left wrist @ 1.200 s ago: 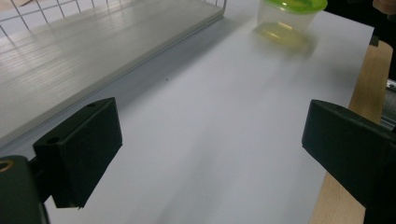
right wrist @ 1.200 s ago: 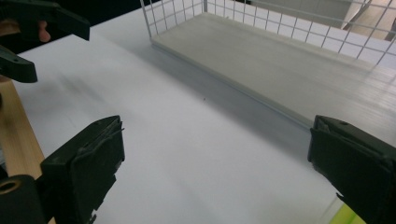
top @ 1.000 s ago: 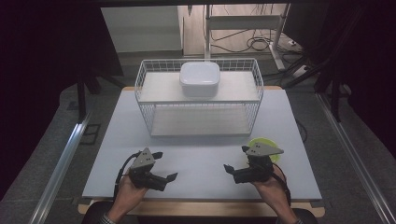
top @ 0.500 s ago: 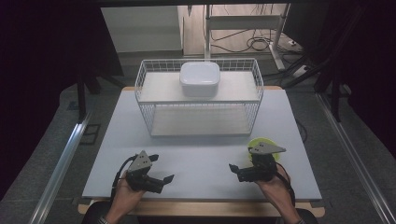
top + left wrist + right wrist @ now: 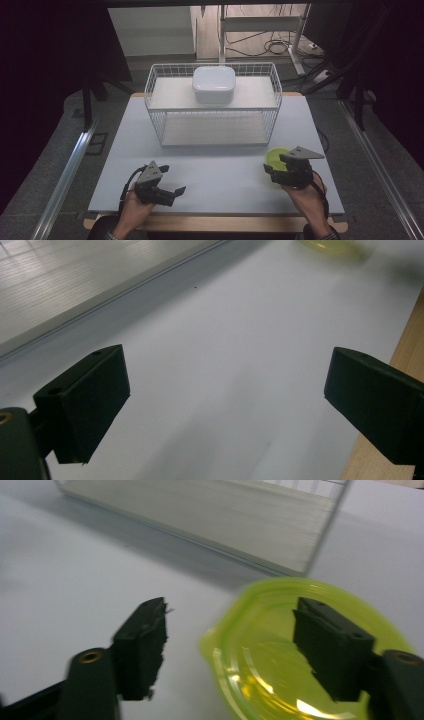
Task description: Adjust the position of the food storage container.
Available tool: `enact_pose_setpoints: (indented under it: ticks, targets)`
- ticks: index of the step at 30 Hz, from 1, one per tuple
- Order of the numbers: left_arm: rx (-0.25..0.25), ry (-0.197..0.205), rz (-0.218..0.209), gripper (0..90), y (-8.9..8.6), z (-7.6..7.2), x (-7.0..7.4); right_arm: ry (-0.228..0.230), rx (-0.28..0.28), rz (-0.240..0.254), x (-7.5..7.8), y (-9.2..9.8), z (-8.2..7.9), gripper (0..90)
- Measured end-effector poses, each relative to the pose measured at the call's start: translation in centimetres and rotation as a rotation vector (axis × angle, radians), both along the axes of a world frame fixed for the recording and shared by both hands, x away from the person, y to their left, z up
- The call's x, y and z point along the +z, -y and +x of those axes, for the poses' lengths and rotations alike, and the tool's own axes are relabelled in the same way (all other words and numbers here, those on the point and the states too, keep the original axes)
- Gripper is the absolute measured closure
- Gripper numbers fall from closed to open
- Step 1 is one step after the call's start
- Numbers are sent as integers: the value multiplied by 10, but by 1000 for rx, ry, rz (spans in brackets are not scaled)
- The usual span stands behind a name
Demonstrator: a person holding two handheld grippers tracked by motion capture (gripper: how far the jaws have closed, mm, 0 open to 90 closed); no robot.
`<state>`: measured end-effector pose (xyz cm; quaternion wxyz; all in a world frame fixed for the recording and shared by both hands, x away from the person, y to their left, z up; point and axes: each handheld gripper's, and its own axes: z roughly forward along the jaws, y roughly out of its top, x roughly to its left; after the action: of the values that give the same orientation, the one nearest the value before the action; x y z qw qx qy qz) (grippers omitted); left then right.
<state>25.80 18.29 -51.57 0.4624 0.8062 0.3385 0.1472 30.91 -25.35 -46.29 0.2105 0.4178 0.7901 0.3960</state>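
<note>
My right hand-held gripper (image 5: 230,645) has just been closing, jaws straddling the yellow-green bowl's (image 5: 280,670) rim at 3 o'clock, not yet pressing. Left hand-held gripper (image 5: 225,405) wide, empty above the tabletop (image 5: 210,340).

Looks like a lab or test room set up for recording, not a home. Pale grey-white worktop (image 5: 215,165) with a bare wooden edge, standing on a grey carpeted floor (image 5: 45,165). Black curtains (image 5: 55,45) hung to left and right, closing the spot off. Loose black cables (image 5: 280,47) trailing on the floor behind, beside a white metal stand (image 5: 222,30). Long silver metal rails (image 5: 67,175) laid along both sides of the worktop.
</note>
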Motion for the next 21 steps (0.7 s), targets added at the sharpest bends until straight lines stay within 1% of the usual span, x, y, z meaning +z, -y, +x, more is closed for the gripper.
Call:
enact_pose_setpoints:
  ticks: [2,6,9,10,12,14,18,19,21]
  targets:
    - [1,-2,-3,42,0,0,0,-14,1,3,1,8,2,503]
    - [2,-4,-4,42,0,1,-1,-19,-25,-26,2,20,4,722]
    - [1,-9,-3,43,0,1,-1,-7,-61,-38,5,29,4,867]
    - [2,-11,-2,43,0,1,-2,1,-73,-38,6,32,5,897]
    - [4,-12,-4,43,-1,2,-2,1,-100,-36,8,39,6,898]
    - [6,-13,-5,44,-1,2,-2,12,-132,-45,8,46,8,899]
    - [5,-19,-6,45,-1,2,-2,-3,-188,-36,3,61,16,899]
    - [4,-20,-4,45,-1,2,-2,-8,-216,-41,0,67,20,899]
    - [5,-21,-4,45,-1,3,-3,-12,-226,-41,-2,69,22,898]
